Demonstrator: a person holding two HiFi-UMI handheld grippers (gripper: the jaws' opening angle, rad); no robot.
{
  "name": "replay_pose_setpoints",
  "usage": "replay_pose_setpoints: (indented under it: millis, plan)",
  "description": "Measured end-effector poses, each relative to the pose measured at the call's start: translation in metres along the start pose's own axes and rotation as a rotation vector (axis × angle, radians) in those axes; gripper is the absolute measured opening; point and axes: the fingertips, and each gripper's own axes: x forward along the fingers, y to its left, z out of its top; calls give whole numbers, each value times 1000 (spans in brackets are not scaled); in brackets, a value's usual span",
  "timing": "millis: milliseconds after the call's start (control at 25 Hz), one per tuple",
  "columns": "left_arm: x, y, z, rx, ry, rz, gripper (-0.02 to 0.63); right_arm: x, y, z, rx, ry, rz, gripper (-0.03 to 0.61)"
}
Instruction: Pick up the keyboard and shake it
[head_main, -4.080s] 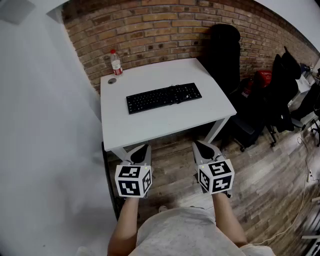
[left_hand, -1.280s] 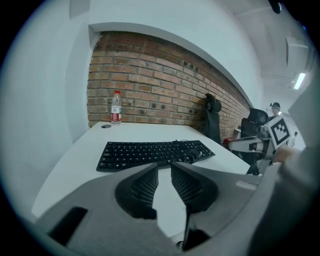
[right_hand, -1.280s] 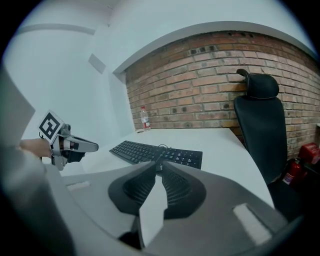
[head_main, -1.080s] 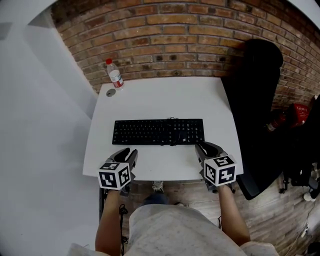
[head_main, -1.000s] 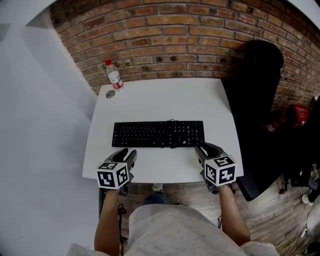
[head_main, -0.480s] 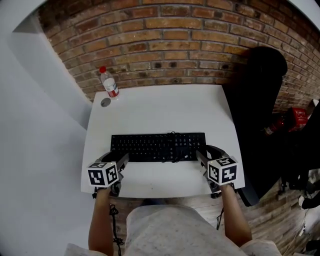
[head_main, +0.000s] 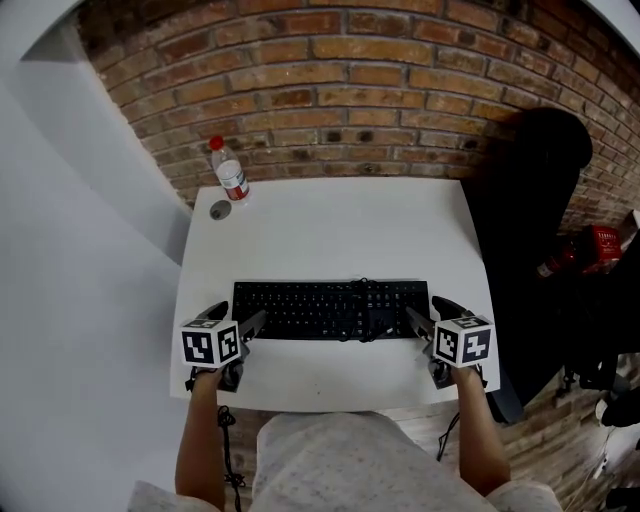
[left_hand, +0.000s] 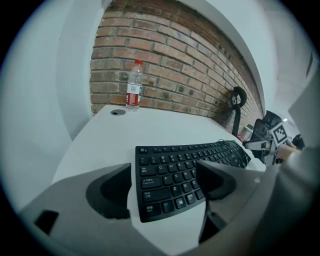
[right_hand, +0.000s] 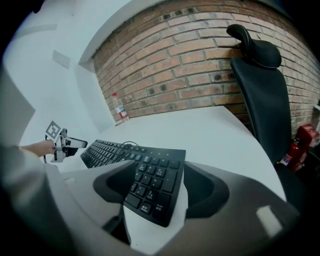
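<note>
A black keyboard (head_main: 330, 309) lies flat on the white table (head_main: 340, 225), close to the near edge. My left gripper (head_main: 235, 318) is at its left end; in the left gripper view the end keys (left_hand: 165, 182) lie between the opening jaws, and the pads do not press on them. My right gripper (head_main: 432, 312) is at the right end. There the number-pad end (right_hand: 152, 182) also sits between opening jaws without being squeezed. The keyboard's thin cable (head_main: 362, 282) loops at its far edge.
A water bottle (head_main: 231, 176) with a red cap stands at the table's far left corner, a small round lid (head_main: 219, 209) beside it. A brick wall (head_main: 350, 90) backs the table. A black office chair (head_main: 530, 200) stands at the right, a red extinguisher (head_main: 592, 250) beyond it.
Both grippers have moved forward from the table's near edge to the keyboard's two ends, and their jaws have spread wider. The keyboard has not moved.
</note>
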Motion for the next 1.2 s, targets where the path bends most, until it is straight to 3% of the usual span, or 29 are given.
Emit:
replay_pose_setpoints:
  millis: [280, 880, 1040, 1120, 1200]
  plan:
    - [12, 18, -2, -36, 66, -12, 448, 17, -5, 3, 93, 30, 5, 382]
    - [42, 29, 8, -82, 156, -52, 449, 43, -14, 4, 222, 93, 27, 377]
    - [43, 24, 10, -81, 170, -71, 440, 44, -14, 6, 217, 118, 30, 373]
    - [45, 17, 11, -97, 176, -94, 359, 45, -11, 4, 200, 139, 26, 351]
    - [46, 17, 11, -109, 181, -88, 357, 47, -10, 3, 194, 151, 16, 350]
